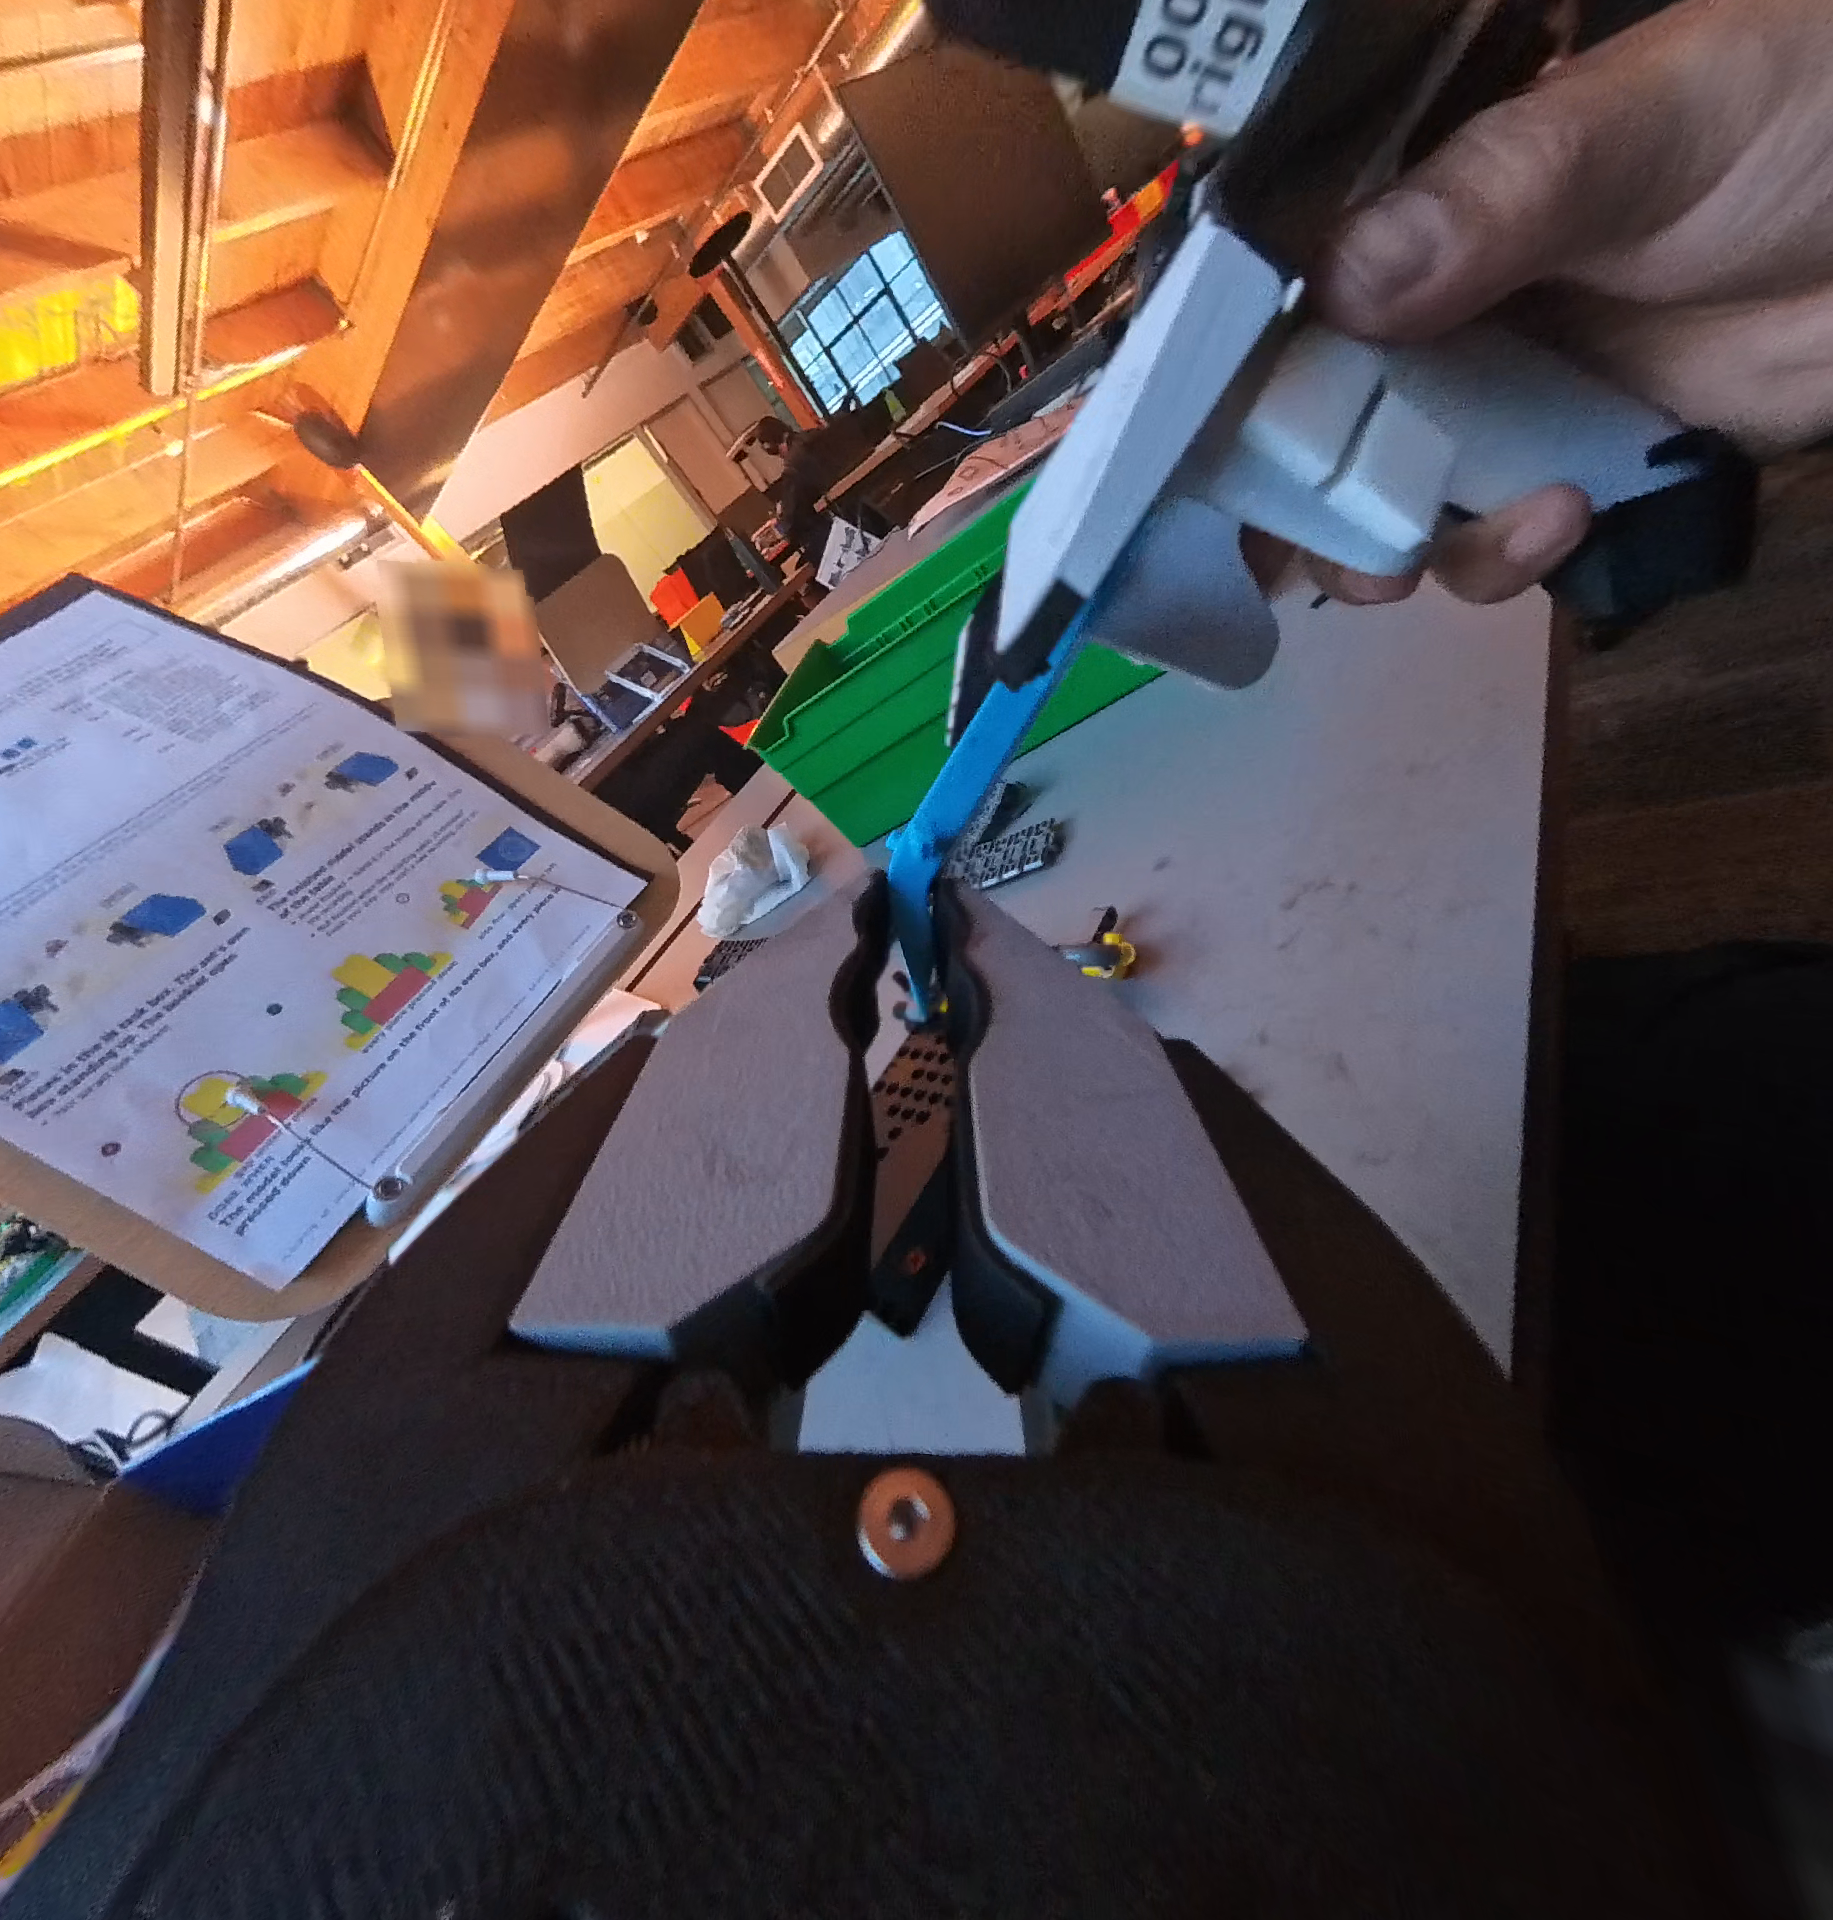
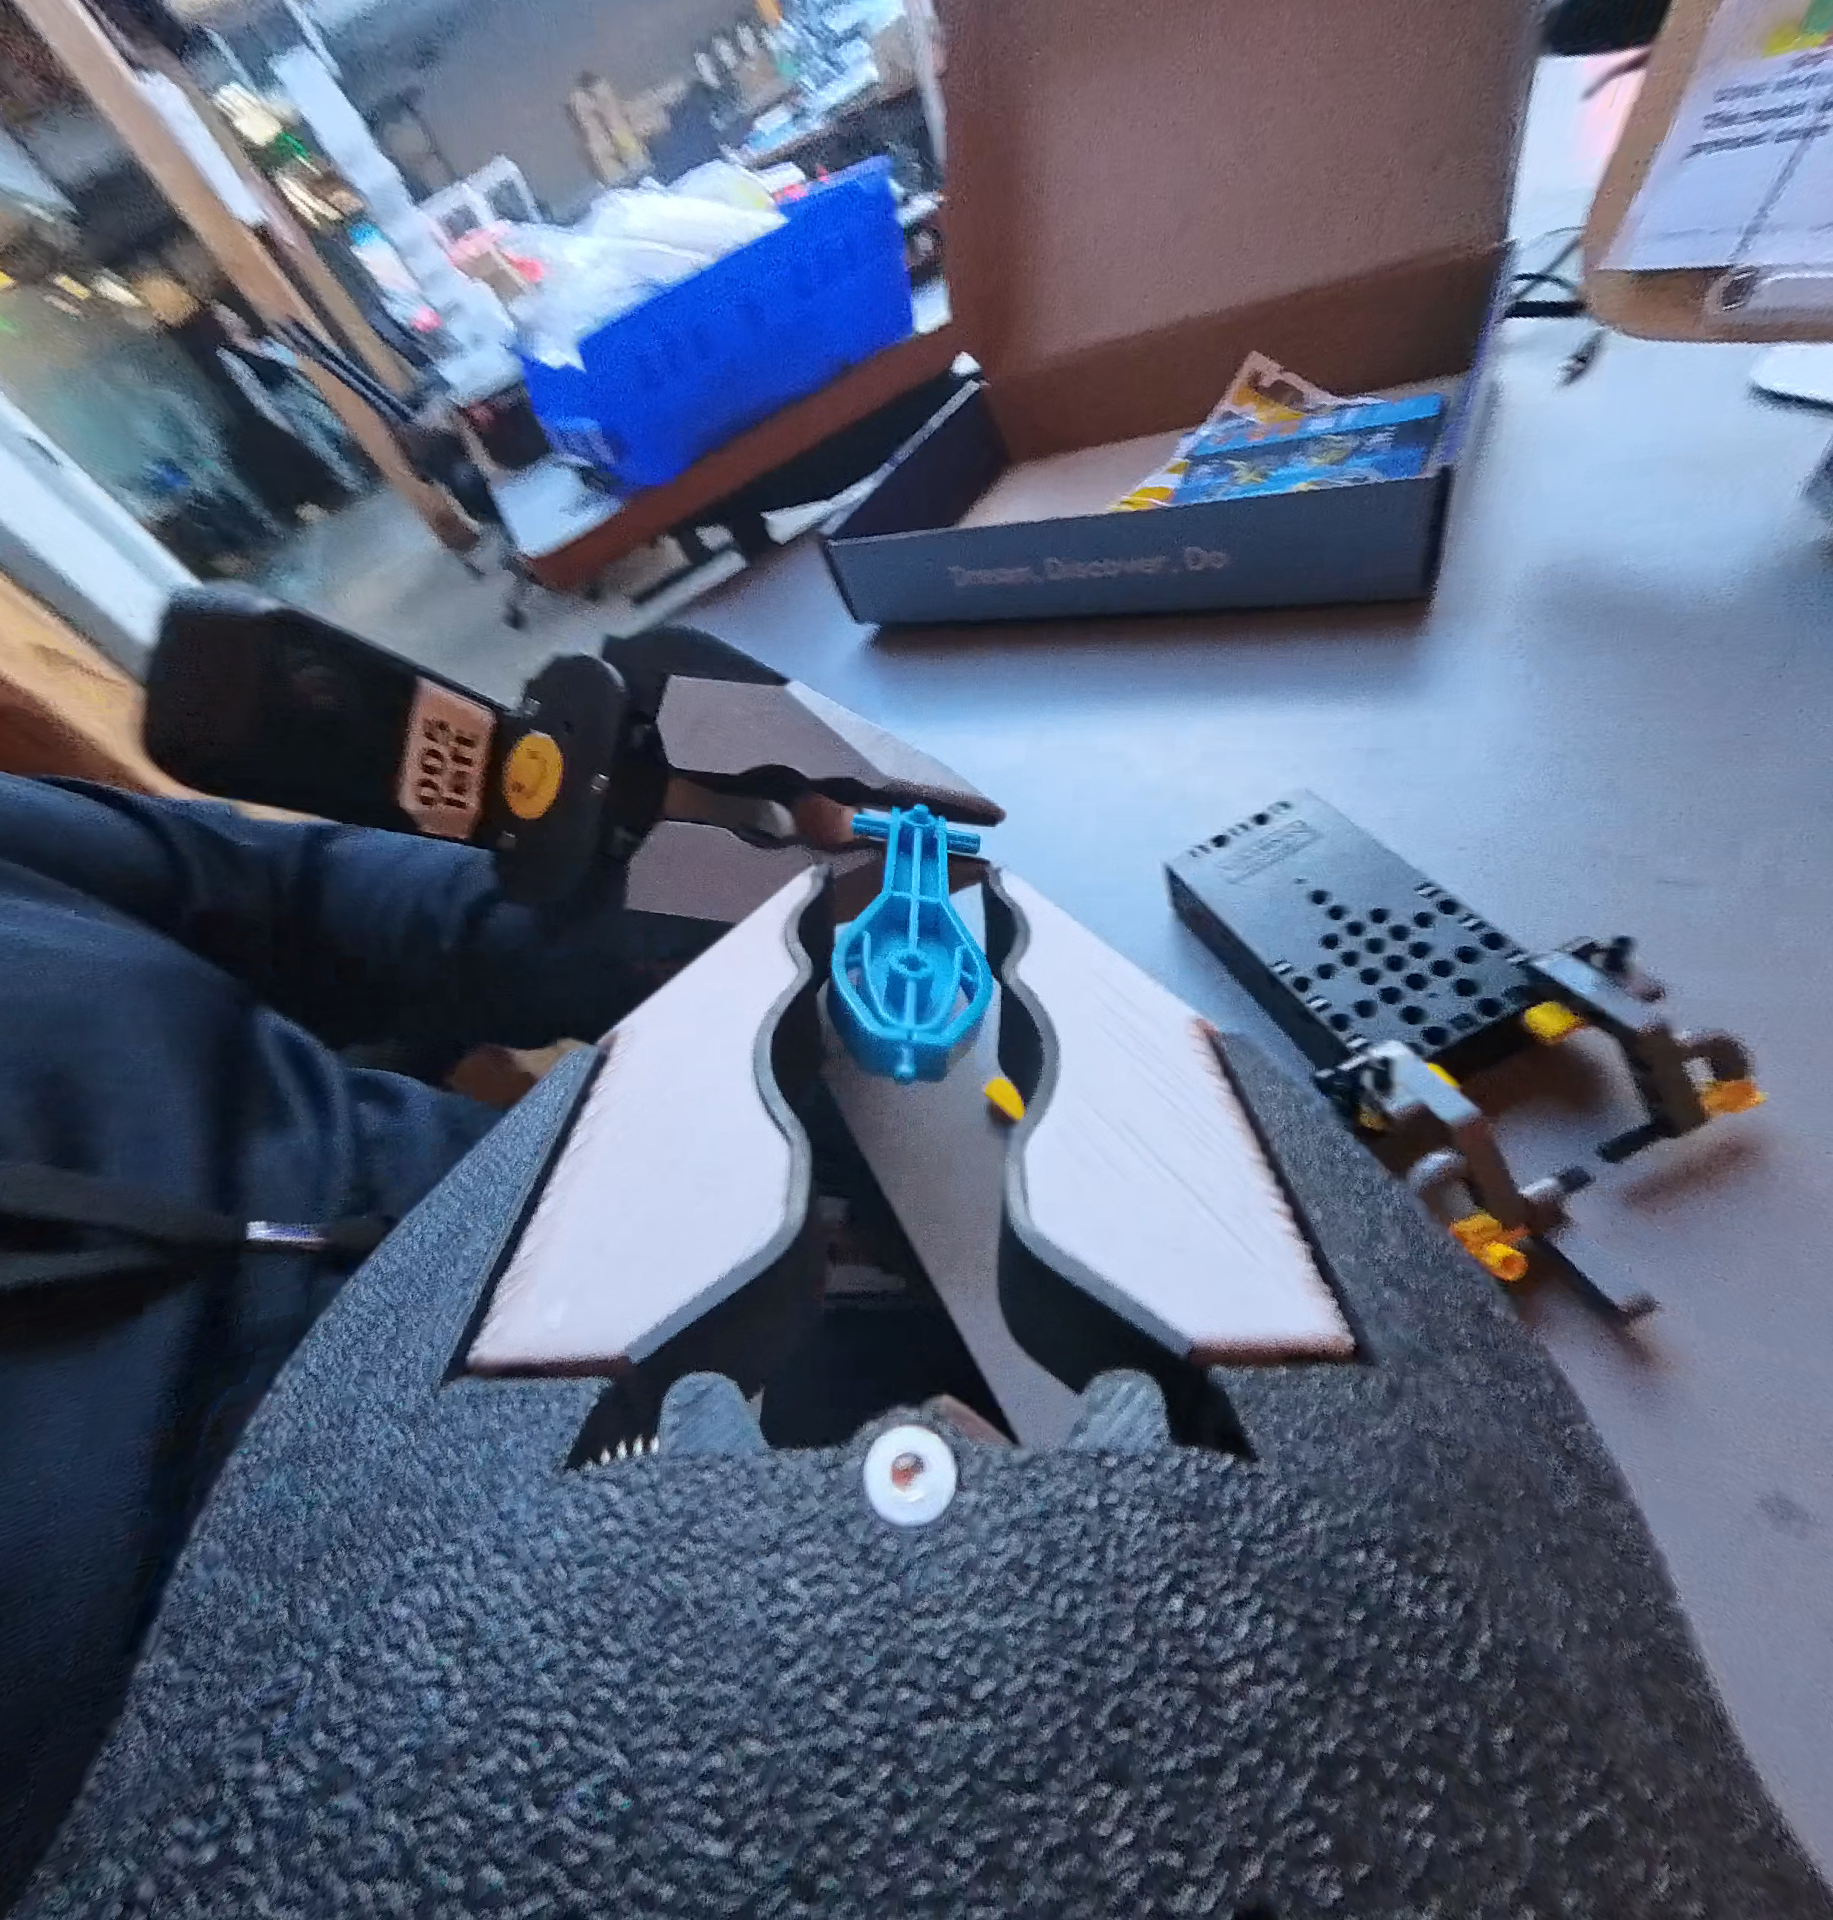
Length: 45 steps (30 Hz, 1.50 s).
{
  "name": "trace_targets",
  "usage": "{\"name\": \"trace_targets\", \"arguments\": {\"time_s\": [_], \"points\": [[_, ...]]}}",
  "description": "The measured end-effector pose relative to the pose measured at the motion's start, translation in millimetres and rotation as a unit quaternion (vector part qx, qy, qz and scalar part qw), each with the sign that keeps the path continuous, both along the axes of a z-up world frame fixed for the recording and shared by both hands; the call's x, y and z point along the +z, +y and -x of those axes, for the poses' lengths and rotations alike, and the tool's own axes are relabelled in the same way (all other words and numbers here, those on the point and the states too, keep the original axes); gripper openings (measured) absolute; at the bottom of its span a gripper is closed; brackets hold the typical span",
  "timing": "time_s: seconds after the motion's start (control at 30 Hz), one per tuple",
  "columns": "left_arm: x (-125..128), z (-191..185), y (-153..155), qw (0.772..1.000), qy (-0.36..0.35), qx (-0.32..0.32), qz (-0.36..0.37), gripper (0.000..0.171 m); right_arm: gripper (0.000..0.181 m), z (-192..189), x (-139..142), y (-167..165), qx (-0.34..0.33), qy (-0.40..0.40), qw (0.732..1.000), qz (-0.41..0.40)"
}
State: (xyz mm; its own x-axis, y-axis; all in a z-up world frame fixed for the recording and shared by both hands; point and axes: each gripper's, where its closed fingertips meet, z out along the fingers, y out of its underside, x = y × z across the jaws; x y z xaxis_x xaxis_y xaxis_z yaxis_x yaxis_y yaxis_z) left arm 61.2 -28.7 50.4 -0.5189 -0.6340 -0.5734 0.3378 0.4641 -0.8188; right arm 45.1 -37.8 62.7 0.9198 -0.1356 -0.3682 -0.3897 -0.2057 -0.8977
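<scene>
A bright blue plastic piece (image 2: 907,987) with an oval ring and a narrow T-shaped end hangs above the grey table (image 2: 1514,727) between both grippers. My right gripper (image 2: 907,883) is shut on its ring. My left gripper (image 1: 912,904) is shut on its narrow end (image 1: 917,914). In the left wrist view the right gripper (image 1: 1005,665), held by a hand (image 1: 1618,208), comes in from the upper right. In the right wrist view the left gripper (image 2: 922,831) comes in from the left. A black perforated part (image 1: 912,1091) shows in the gap between my left fingers; I cannot tell if it is gripped.
On the table lie a black perforated box (image 2: 1348,935) joined to a dark grey and yellow brick assembly (image 2: 1494,1122), an open cardboard box (image 2: 1140,561), a green bin (image 1: 870,727), crumpled white paper (image 1: 756,873) and a small yellow part (image 1: 1104,951). An instruction board (image 1: 268,935) stands at the left. My two grippers' fingertips are within a few centimetres of each other.
</scene>
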Motion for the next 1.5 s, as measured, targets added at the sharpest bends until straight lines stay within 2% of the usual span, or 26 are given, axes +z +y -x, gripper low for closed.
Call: {"name": "trace_targets", "arguments": {"time_s": [0.13,0.27,0.37,0.43,0.5,0.6,0.73,0.87,1.0,1.07,1.1,1.13,1.2,1.27,1.43,1.5], "points": [[-6.4,-3.7,3.2,1.000,0.025,0.018,0.001,0.006,0.021,-5.4,-10.1,5.5,-0.029,-0.077,0.994,0.072],[-11.3,-4.9,1.5,0.999,0.029,0.016,-0.025,0.005,0.022,-3.7,-23.2,3.5,0.007,-0.148,0.975,0.166],[-16.0,-4.2,1.1,0.998,0.053,0.002,-0.022,0.005,0.022,-10.6,-30.0,-2.4,0.014,-0.290,0.920,0.263],[-23.4,-6.6,0.8,0.996,0.089,0.003,-0.014,0.004,0.013,-15.2,-28.3,-4.1,0.019,-0.362,0.884,0.296],[-27.0,-8.7,1.6,0.993,0.118,-0.002,0.013,0.004,0.009,-18.5,-27.8,-4.3,0.033,-0.419,0.855,0.304],[-28.8,-10.3,3.3,0.987,0.155,-0.016,0.047,0.005,0.009,-21.4,-27.6,-0.6,0.050,-0.465,0.835,0.290],[-31.2,-10.5,5.6,0.972,0.208,-0.043,0.102,0.005,0.014,-19.4,-20.4,10.0,0.063,-0.497,0.834,0.231],[-30.5,-6.7,5.4,0.952,0.251,-0.084,0.151,0.005,0.016,-17.7,-16.4,12.4,0.066,-0.475,0.853,0.206],[-27.7,-3.2,2.1,0.946,0.252,-0.111,0.172,0.005,0.017,-8.3,-3.0,8.0,0.073,-0.458,0.871,0.165],[-24.3,-0.6,1.6,0.948,0.236,-0.121,0.175,0.005,0.030,-6.3,2.6,3.4,0.074,-0.420,0.892,0.148],[-20.5,3.0,0.2,0.949,0.223,-0.135,0.177,0.005,0.031,-5.1,4.7,2.3,0.075,-0.411,0.898,0.140],[-15.9,6.2,-1.0,0.949,0.213,-0.146,0.182,0.006,0.030,-3.0,5.4,2.0,0.079,-0.409,0.899,0.135],[-12.2,9.6,-3.9,0.949,0.205,-0.156,0.181,0.006,0.010,6.2,4.3,4.1,0.101,-0.417,0.894,0.131],[-11.2,10.9,-6.6,0.952,0.196,-0.157,0.177,0.006,0.007,12.8,1.9,8.1,0.118,-0.425,0.887,0.136],[-16.6,8.5,-6.4,0.953,0.203,-0.143,0.171,0.005,0.007,6.4,-3.6,11.6,0.113,-0.412,0.889,0.165],[-15.8,7.8,-5.2,0.948,0.212,-0.146,0.185,0.006,0.016,3.8,-1.5,13.7,0.102,-0.425,0.884,0.166]]}}
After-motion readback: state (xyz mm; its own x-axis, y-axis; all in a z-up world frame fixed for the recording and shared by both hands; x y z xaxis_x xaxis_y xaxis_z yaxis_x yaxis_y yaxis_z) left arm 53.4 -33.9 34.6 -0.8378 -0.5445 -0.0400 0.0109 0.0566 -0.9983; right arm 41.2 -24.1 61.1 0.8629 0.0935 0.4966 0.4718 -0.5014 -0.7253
